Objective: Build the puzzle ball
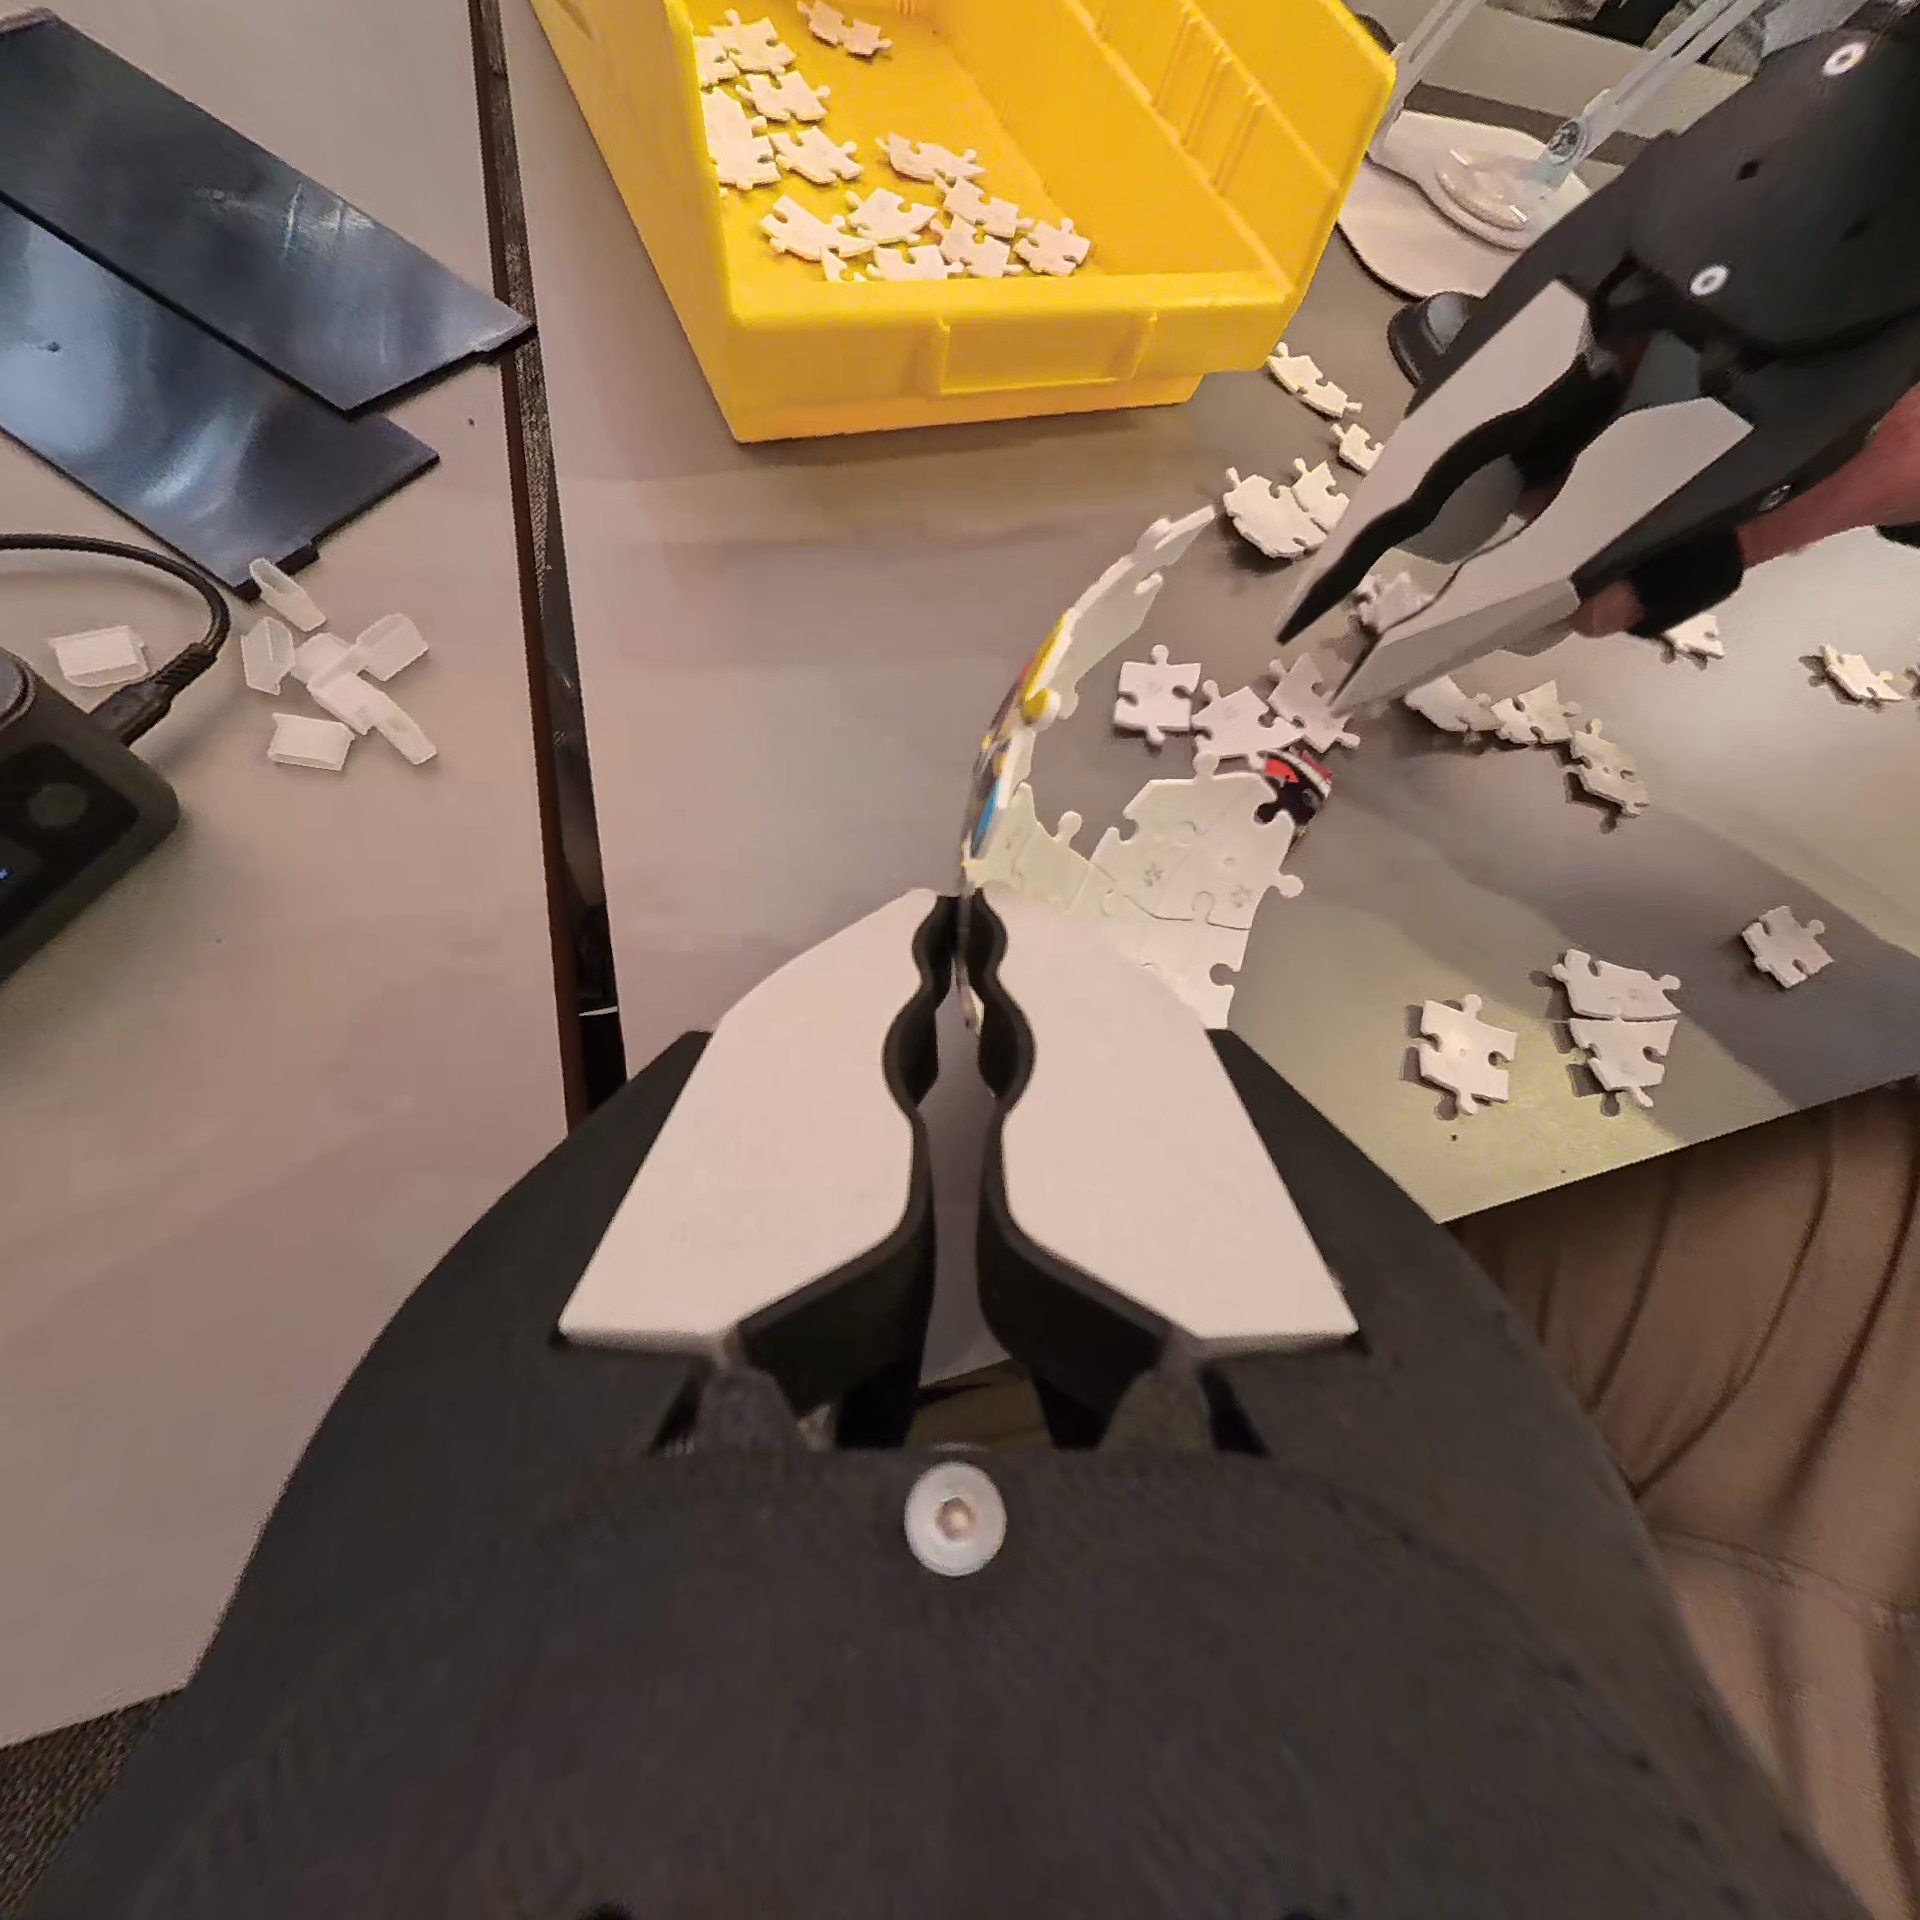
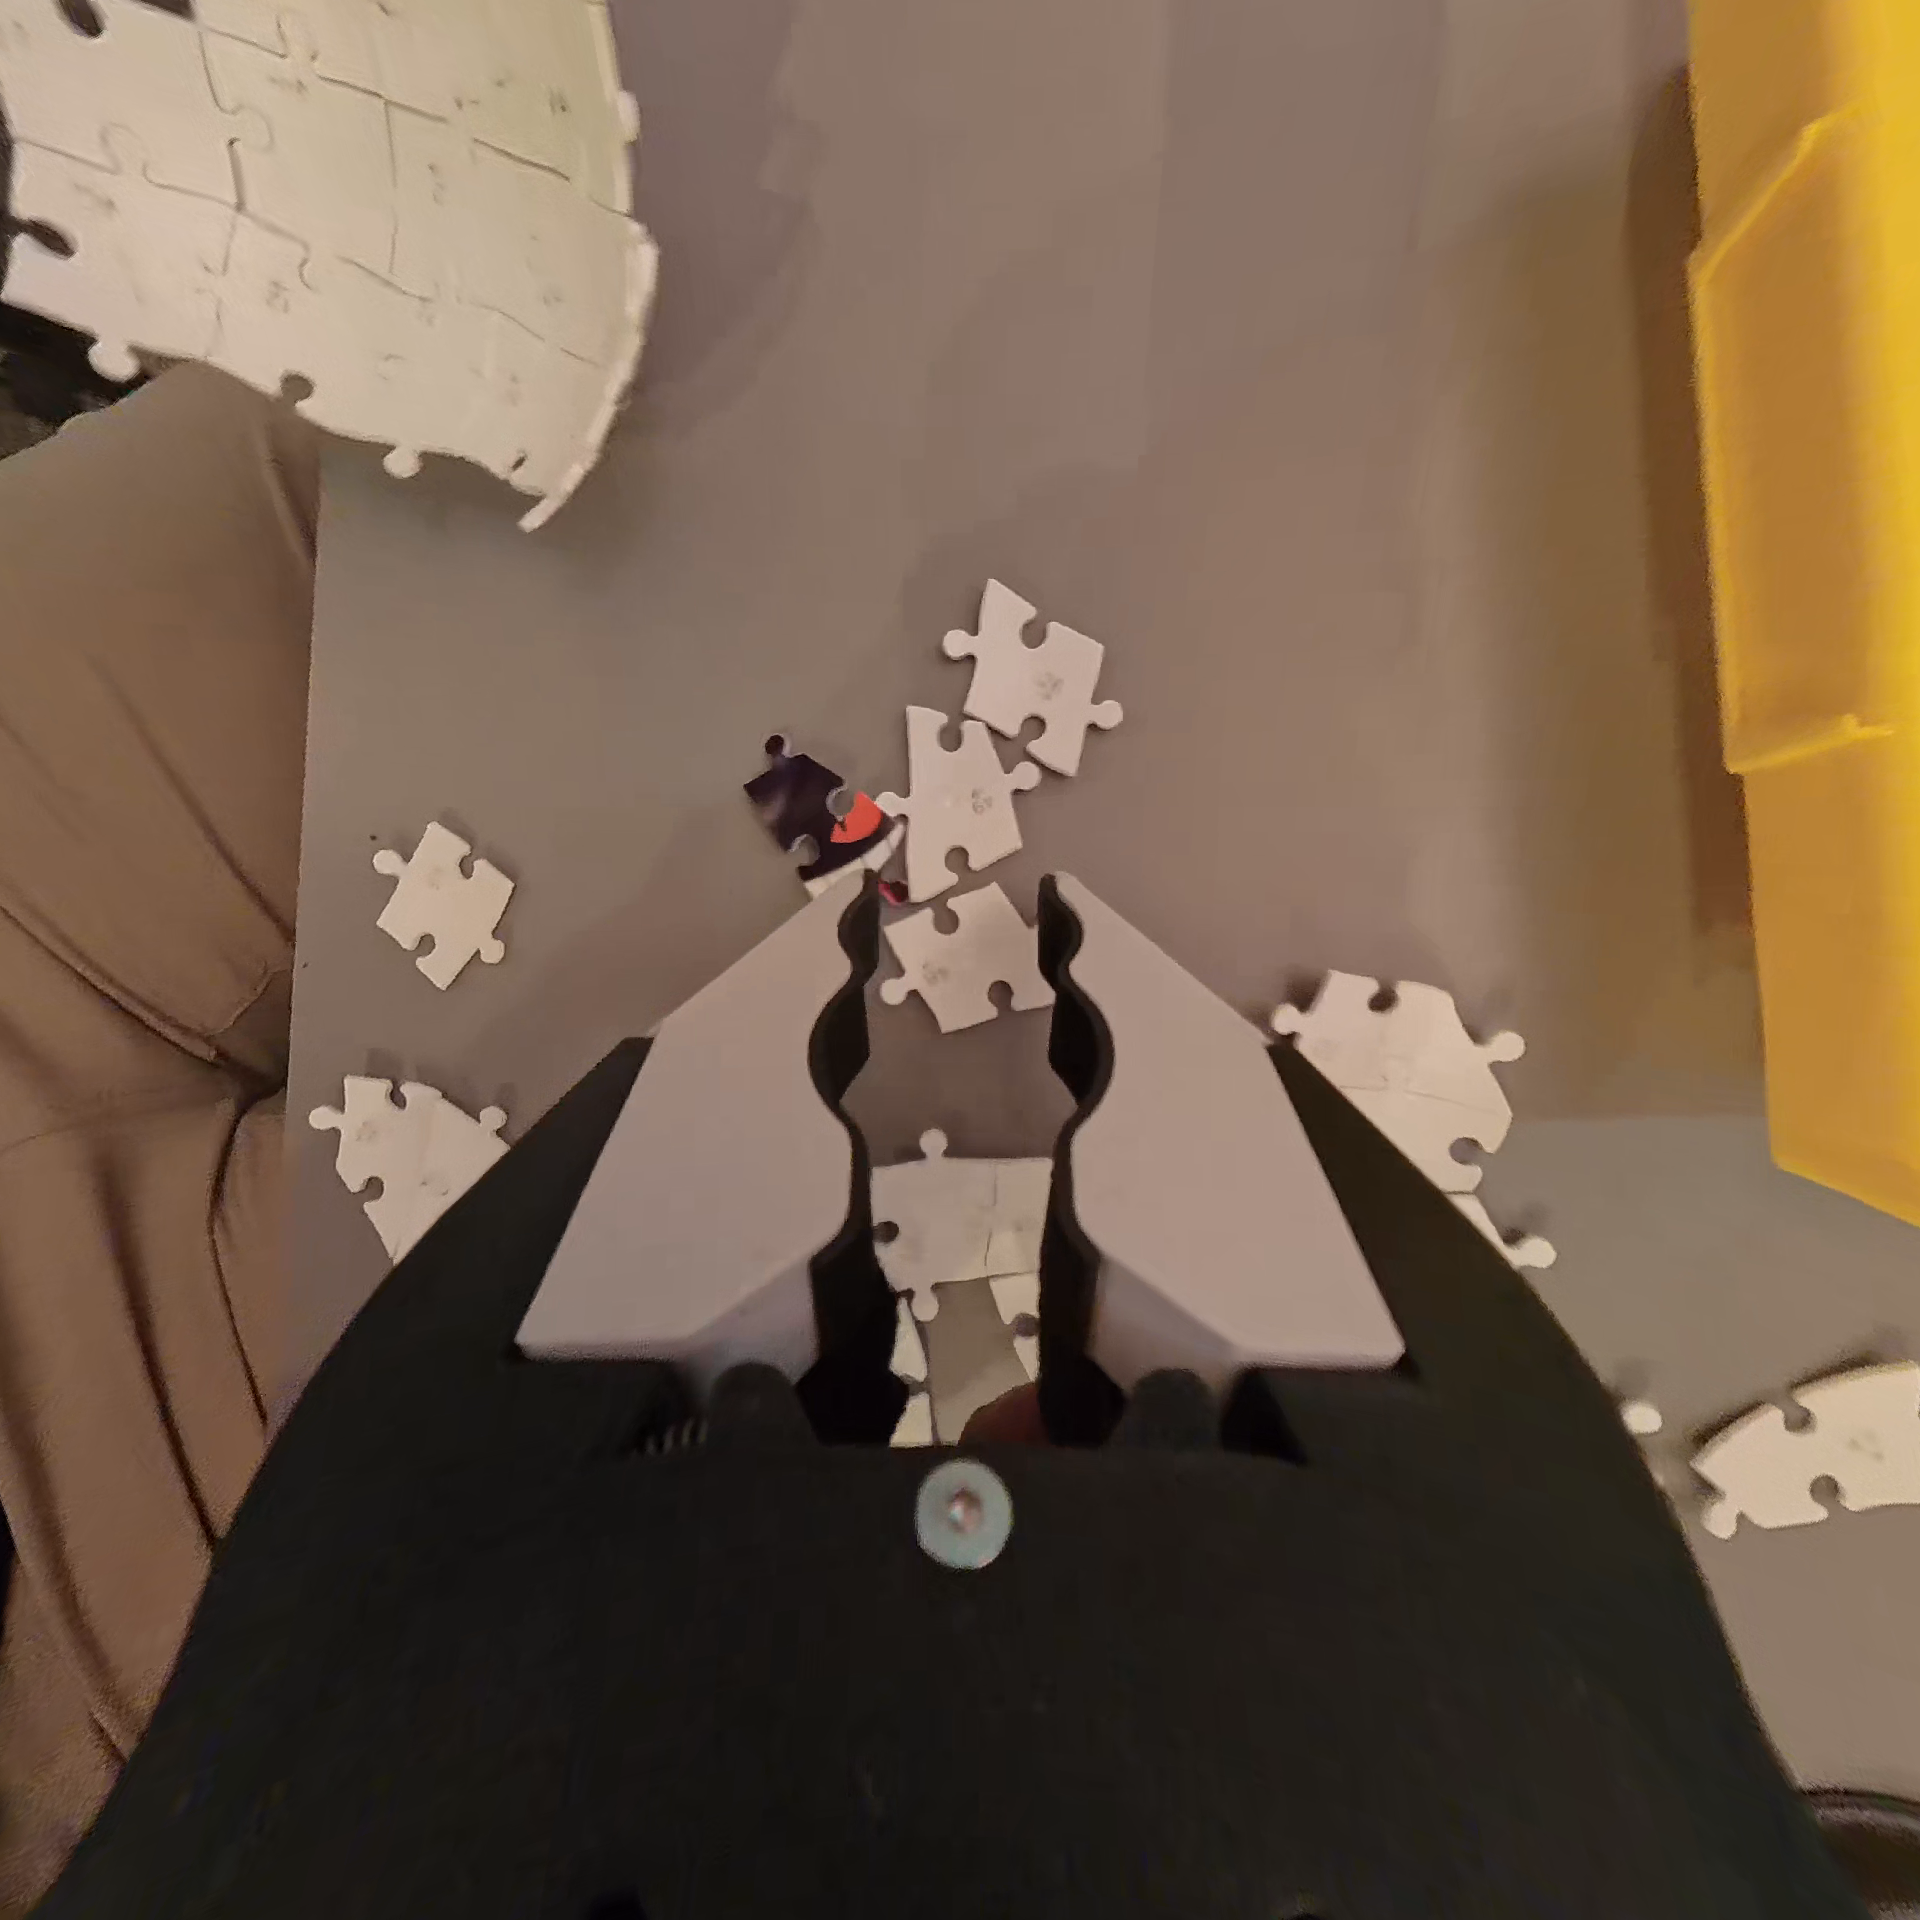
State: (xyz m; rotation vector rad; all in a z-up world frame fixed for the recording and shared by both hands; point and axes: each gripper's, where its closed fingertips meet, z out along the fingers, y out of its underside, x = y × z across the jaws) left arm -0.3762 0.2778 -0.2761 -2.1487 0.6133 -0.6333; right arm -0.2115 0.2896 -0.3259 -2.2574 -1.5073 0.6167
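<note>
My left gripper [image 1: 961,920] is shut on the edge of the partly built puzzle ball [image 1: 1174,852], a curved white shell with coloured print on its outer face. The shell also shows at the top left of the right wrist view [image 2: 343,239]. My right gripper [image 2: 956,899] is open and hovers low over a loose white puzzle piece [image 2: 961,966] that lies between its fingertips. In the left wrist view the right gripper [image 1: 1325,660] points down at the pieces beside the shell. A dark printed piece [image 2: 816,816] lies just past the left fingertip.
A yellow bin [image 1: 1049,343] with several white pieces stands at the back; its wall [image 2: 1808,520] is on the right. Loose pieces [image 1: 1465,1049] lie scattered on the grey table. Small plastic caps [image 1: 332,675], black sheets [image 1: 208,312] and a cabled device [image 1: 62,821] lie left. There is about 20 centimeters between the tips of the two grippers.
</note>
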